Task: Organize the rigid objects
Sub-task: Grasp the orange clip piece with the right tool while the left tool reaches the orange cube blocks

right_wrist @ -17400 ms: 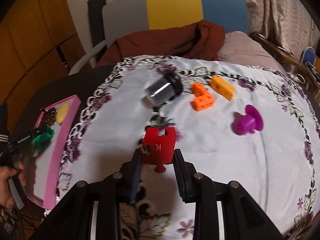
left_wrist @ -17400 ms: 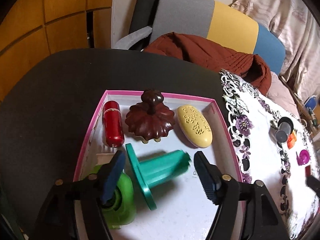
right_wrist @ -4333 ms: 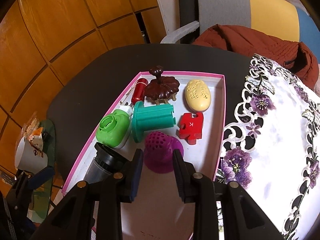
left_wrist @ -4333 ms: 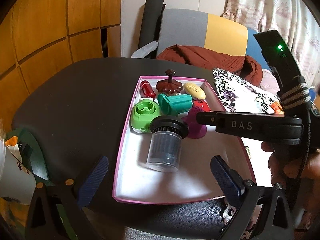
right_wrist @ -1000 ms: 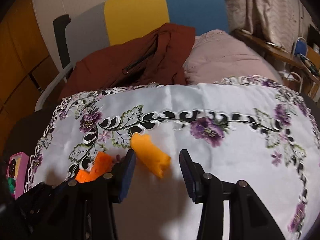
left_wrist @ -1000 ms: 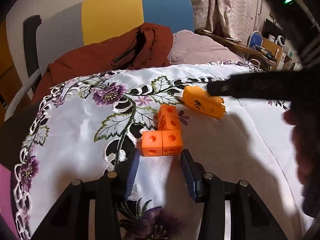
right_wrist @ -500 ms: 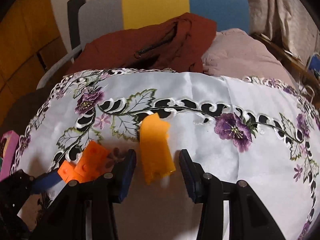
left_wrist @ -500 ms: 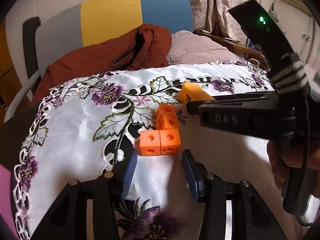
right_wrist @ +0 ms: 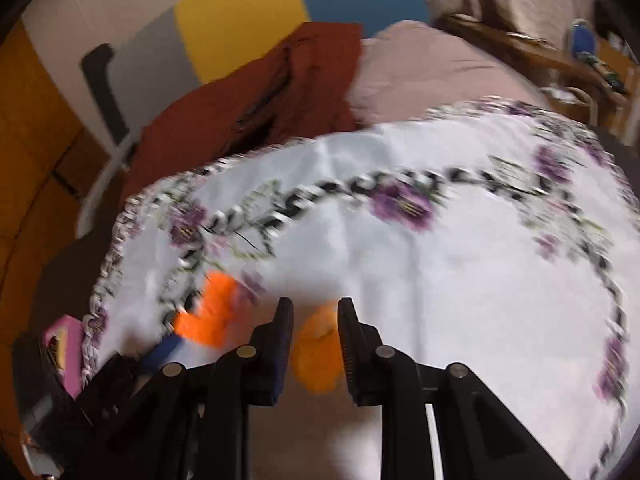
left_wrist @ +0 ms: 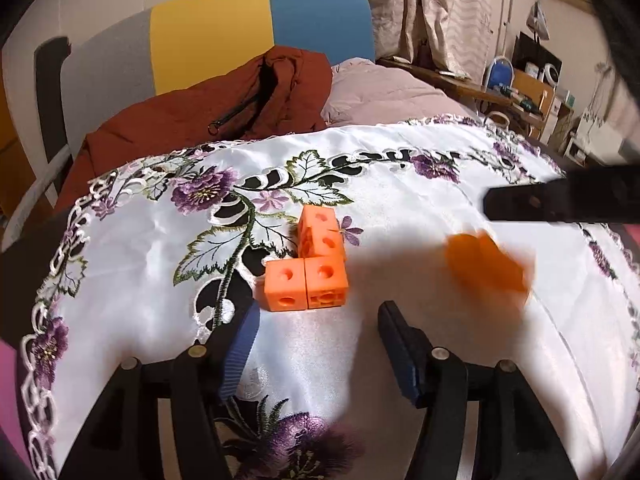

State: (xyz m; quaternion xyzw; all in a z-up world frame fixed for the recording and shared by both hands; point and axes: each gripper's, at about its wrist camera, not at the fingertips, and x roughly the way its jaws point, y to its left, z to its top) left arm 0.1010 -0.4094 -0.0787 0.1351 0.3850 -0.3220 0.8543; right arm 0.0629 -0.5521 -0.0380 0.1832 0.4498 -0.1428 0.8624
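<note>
While you work: two wrist views, both angled down at the embroidered white cloth (left_wrist: 400, 208).
Surroundings: your cloth carries purple flowers and a lacy edge; beyond it, at the top of the left view, a rust-red jacket (left_wrist: 224, 108) lies over a chair with a grey, yellow and blue back (left_wrist: 224, 36), and pale bedding (left_wrist: 384, 92) sits right of it.
Far edge: a pink tray rim (right_wrist: 70, 356) peeks in at the lower left of the right view, well apart from the blocks.
In the way: nothing sits between your left claw and the cubes; a black bar of your right tool (left_wrist: 560, 200) crosses the right side of the left view, above the blurred piece.
Orange cube cluster (left_wrist: 308, 268): resting on the cloth, centre of the left view, L-shaped, holes on its faces.
Left gripper (left_wrist: 318, 316): low centre, tips just short of the cluster, jaws opening, nothing between them, no contact with the cubes.
Yellow-orange block (right_wrist: 316, 352): sitting between your right tool's jaws; in the left view it's an orange smear at right.
Right gripper (right_wrist: 314, 310): bottom centre of its own blurred view, jaws narrow and closing around that block; the blur hides whether the pads are already pressing.
</note>
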